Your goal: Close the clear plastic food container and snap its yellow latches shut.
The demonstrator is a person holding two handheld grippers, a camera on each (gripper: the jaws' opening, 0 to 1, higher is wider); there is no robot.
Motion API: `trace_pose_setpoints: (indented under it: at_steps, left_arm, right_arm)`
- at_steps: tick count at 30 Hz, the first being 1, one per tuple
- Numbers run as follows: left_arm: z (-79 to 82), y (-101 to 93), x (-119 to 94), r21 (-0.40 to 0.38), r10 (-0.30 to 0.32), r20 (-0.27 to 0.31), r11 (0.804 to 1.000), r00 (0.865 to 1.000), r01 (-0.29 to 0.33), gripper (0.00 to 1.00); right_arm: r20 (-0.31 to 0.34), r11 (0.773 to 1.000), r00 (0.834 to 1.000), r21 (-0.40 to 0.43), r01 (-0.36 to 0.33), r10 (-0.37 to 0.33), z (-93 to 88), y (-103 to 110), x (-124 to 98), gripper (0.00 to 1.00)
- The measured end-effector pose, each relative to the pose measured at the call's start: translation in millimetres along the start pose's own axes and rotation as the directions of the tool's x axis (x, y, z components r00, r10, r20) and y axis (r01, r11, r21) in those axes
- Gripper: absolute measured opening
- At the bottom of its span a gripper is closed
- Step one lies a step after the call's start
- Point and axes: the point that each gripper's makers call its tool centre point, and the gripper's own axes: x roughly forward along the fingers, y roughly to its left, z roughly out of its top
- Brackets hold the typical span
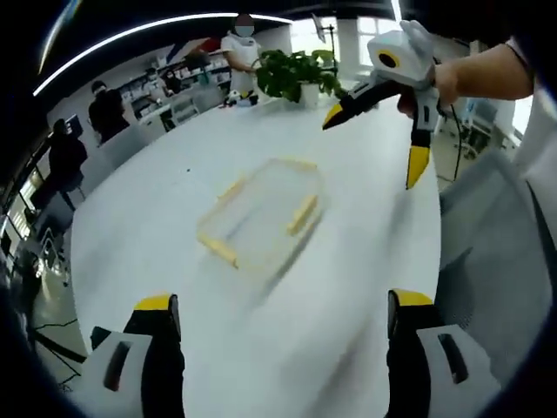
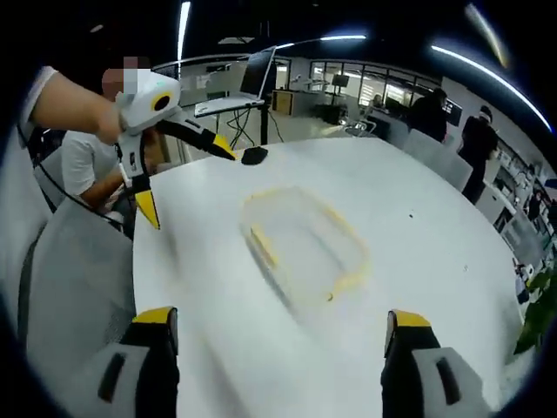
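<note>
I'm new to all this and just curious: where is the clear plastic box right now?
The clear box lies flat on the white table, mid-table in both views, ahead of the open left gripper and right gripper, touching neither.

white-bodied left gripper [image 1: 285,305] and right gripper [image 2: 283,318], yellow-tipped black jaws

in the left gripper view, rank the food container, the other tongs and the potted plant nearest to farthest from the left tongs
1. Clear food container, mid-table, straight ahead of the left tongs.
2. Right tongs, open, held above the table's far right side.
3. Potted plant, at the table's far edge.
</note>
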Motion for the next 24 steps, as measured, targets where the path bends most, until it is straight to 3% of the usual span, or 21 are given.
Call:
trace_pose_setpoints:
  at_steps: [13,24]
  left_arm:
    - [-15.3,-30.4,-37,-0.057,0.053,0.047,0.997,0.997,-0.05,0.96]
    - [-34.3,-45.6,-73,-0.112,0.118,0.059,0.987,0.991,-0.111,0.96]
  right_arm:
    - [0.09,0.996,0.994,0.066,0.06,-0.066,-13.1,31,-41,0.99]
    - [0.121,0.989,0.987,0.12,0.088,-0.103,-34.6,53,-74,0.99]
